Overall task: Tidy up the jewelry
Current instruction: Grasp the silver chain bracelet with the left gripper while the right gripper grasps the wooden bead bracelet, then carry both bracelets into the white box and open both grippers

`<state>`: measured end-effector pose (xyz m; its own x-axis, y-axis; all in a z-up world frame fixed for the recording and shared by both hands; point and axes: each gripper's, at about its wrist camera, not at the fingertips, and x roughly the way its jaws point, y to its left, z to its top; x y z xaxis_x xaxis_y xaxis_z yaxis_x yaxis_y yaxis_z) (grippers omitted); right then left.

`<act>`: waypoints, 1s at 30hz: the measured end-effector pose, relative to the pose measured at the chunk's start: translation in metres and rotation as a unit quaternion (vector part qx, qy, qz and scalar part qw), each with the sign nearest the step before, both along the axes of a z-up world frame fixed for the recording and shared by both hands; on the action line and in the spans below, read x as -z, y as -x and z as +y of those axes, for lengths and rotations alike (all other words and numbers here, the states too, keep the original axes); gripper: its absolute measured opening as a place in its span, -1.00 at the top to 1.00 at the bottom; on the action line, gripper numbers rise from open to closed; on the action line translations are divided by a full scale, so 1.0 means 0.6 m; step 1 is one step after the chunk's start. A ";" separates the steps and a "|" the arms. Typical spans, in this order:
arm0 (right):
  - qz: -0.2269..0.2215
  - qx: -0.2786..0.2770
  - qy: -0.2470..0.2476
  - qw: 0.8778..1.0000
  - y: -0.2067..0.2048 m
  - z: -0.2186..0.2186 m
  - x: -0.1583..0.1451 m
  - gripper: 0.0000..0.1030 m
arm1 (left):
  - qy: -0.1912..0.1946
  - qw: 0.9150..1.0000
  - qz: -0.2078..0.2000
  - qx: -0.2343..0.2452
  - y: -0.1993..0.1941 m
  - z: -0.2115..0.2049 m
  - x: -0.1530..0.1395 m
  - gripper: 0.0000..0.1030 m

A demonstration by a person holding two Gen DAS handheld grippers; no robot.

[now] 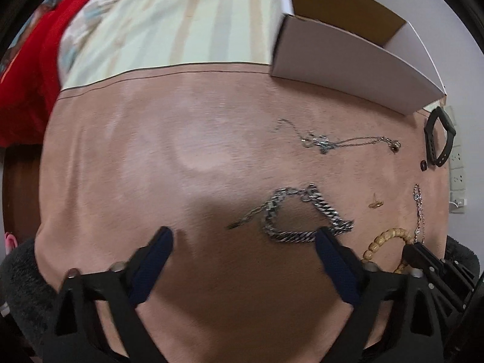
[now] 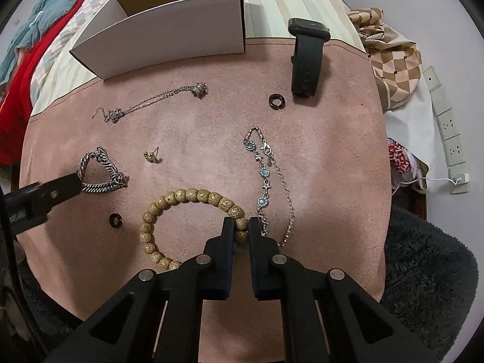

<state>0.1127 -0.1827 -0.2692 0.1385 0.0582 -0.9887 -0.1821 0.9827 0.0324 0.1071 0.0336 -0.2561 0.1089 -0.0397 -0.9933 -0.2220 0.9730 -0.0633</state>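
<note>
Jewelry lies spread on a pink mat. My right gripper is shut on the wooden bead bracelet, pinching beads on its right side; the bracelet also shows in the left wrist view. My left gripper is open, its right finger touching the heavy silver chain bracelet, which also shows in the right wrist view. A thin silver necklace, a gold earring, a blue-stone bracelet, two dark rings and a black watch lie around.
An open white cardboard box stands at the mat's far edge on a striped bedsheet. Red and teal clothes lie at left. A wall with sockets is at right. Dark fuzzy fabric borders the mat's near side.
</note>
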 end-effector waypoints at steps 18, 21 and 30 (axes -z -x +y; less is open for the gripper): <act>-0.014 0.007 -0.030 0.999 -0.010 0.001 -0.034 0.82 | 0.024 0.998 -0.052 0.036 0.012 0.023 -0.053 0.89; -0.027 0.003 -0.045 0.999 -0.006 0.006 -0.059 0.82 | 0.026 0.997 -0.064 0.044 0.025 0.034 -0.081 0.89; -0.047 -0.014 -0.103 0.993 -0.018 0.024 -0.142 0.82 | 0.043 0.991 -0.120 0.031 0.027 0.032 -0.161 0.89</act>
